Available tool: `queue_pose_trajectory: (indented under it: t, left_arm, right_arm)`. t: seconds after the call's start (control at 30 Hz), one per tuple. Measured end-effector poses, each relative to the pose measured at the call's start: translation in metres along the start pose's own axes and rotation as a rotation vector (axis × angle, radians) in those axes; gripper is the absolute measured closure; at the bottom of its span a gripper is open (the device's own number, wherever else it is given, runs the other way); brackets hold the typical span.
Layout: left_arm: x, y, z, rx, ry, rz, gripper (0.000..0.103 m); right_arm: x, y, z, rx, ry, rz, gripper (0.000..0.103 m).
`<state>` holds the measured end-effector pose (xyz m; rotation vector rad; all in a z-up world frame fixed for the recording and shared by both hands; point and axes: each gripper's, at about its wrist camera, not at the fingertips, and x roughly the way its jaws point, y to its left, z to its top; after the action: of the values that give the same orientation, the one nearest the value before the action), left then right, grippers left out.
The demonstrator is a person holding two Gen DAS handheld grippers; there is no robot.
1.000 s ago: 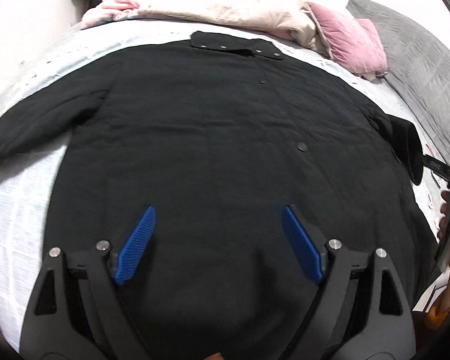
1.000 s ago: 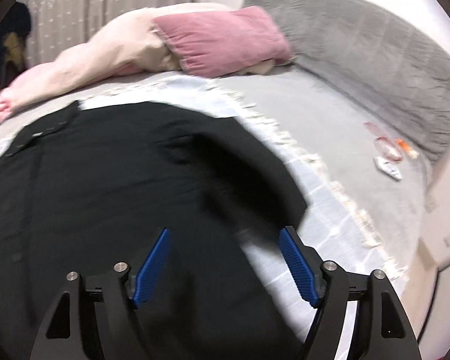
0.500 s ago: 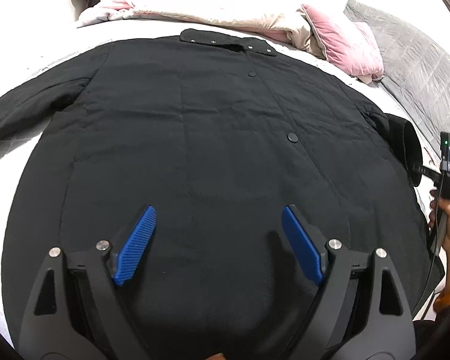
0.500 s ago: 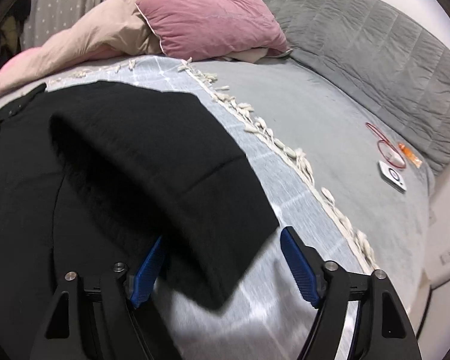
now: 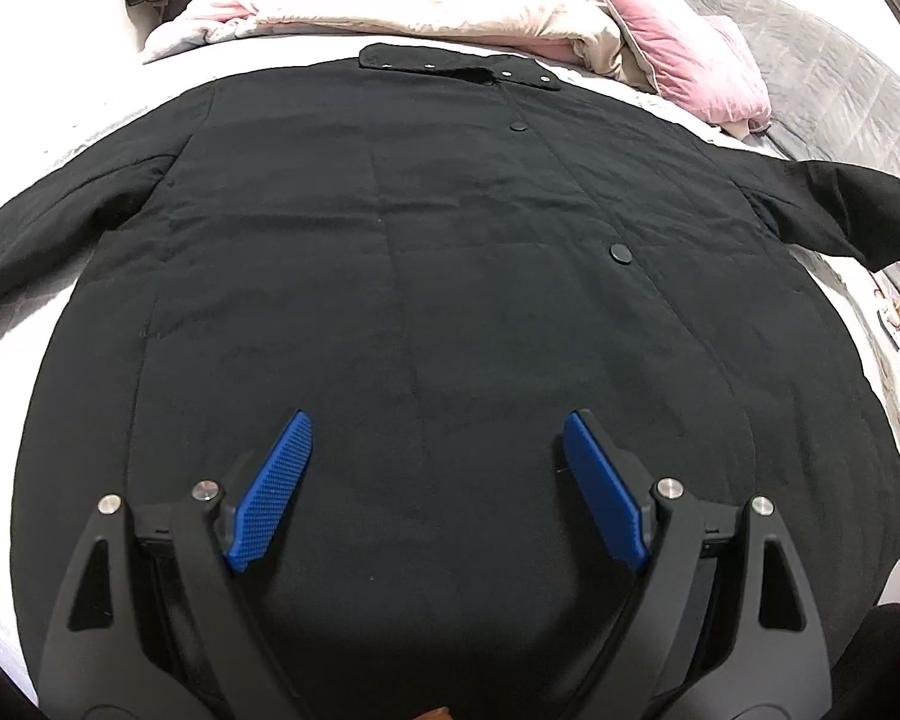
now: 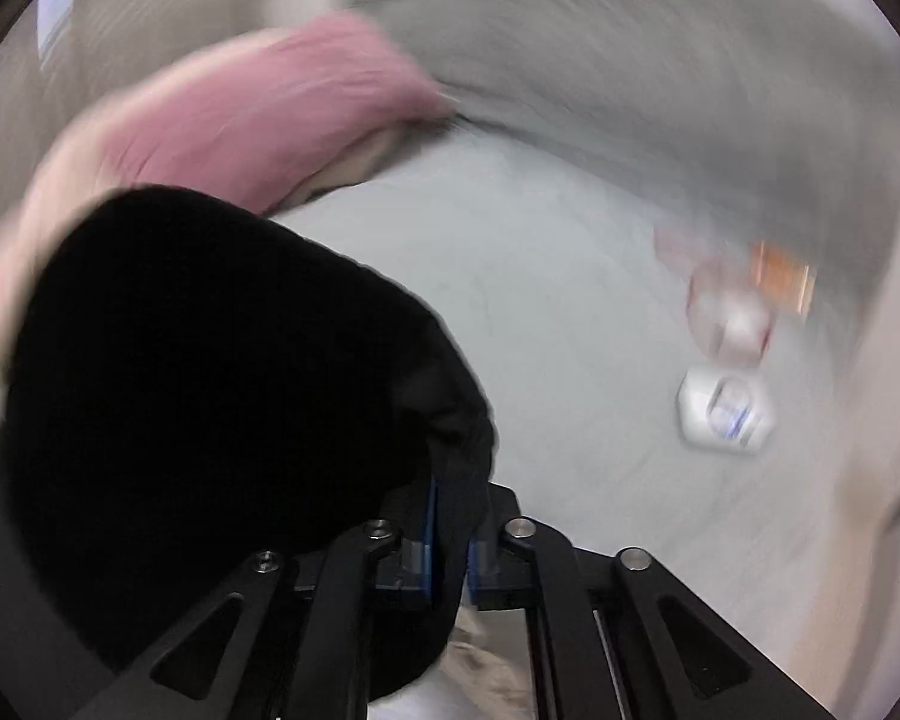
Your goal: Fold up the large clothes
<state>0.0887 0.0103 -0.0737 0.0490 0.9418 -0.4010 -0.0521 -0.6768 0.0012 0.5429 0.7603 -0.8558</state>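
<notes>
Since a second ago: right hand-held gripper [image 6: 450,540] has clamped the sleeve [image 6: 222,396] and drawn it outward, straightening it. Left hand-held gripper [image 5: 432,492]: one, jaws wide, empty, poised over the hem. Coat [image 5: 426,276]: one, flat on the bed [image 5: 42,138] for folding; two round buttons visible. Pink pillow [image 5: 708,78]: one, beyond the collar.

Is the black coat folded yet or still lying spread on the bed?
Spread. The black coat lies flat, front up, collar at the far end, both sleeves out sideways; right gripper has only its sleeve cuff pinched.
</notes>
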Motion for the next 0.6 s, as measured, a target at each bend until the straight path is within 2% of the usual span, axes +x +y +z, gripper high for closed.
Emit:
queue_pose_trajectory:
  t: [0.03, 0.07, 0.13, 0.2, 0.23, 0.27, 0.33, 0.4, 0.6]
  left_arm:
    - [-0.001, 0.000, 0.001, 0.001, 0.000, -0.008, 0.017]
    - [-0.003, 0.001, 0.002, -0.002, -0.003, -0.016, 0.017]
    - [-0.005, 0.003, 0.004, -0.008, -0.006, -0.023, 0.017]
    - [-0.005, 0.005, 0.005, -0.016, -0.004, -0.027, 0.017]
    - [-0.006, 0.005, 0.005, -0.017, -0.002, -0.031, 0.017]
    - [-0.006, 0.005, 0.004, -0.016, 0.000, -0.033, 0.017]
    - [-0.006, 0.005, 0.004, -0.011, 0.001, -0.032, 0.017]
    - [-0.005, 0.004, 0.004, -0.008, 0.005, -0.032, 0.017]
    - [0.003, 0.002, 0.003, -0.001, 0.018, -0.020, 0.017]
  right_arm:
    - [0.004, -0.013, 0.001, 0.079, 0.014, 0.045, 0.088]
    - [0.011, -0.019, -0.001, 0.103, 0.028, 0.051, 0.085]
    - [0.022, -0.022, -0.007, 0.050, 0.048, -0.005, 0.066]
    - [0.027, -0.031, -0.009, 0.040, 0.047, -0.082, 0.057]
    - [0.029, -0.042, -0.010, 0.071, 0.047, -0.081, 0.051]
    - [0.029, -0.053, -0.011, 0.110, 0.052, -0.059, 0.049]
    - [0.034, -0.078, -0.013, 0.223, 0.078, 0.040, 0.047]
    - [0.041, -0.089, -0.019, 0.276, 0.113, 0.133, 0.045]
    - [0.066, -0.103, -0.045, 0.446, 0.211, 0.319, 0.038]
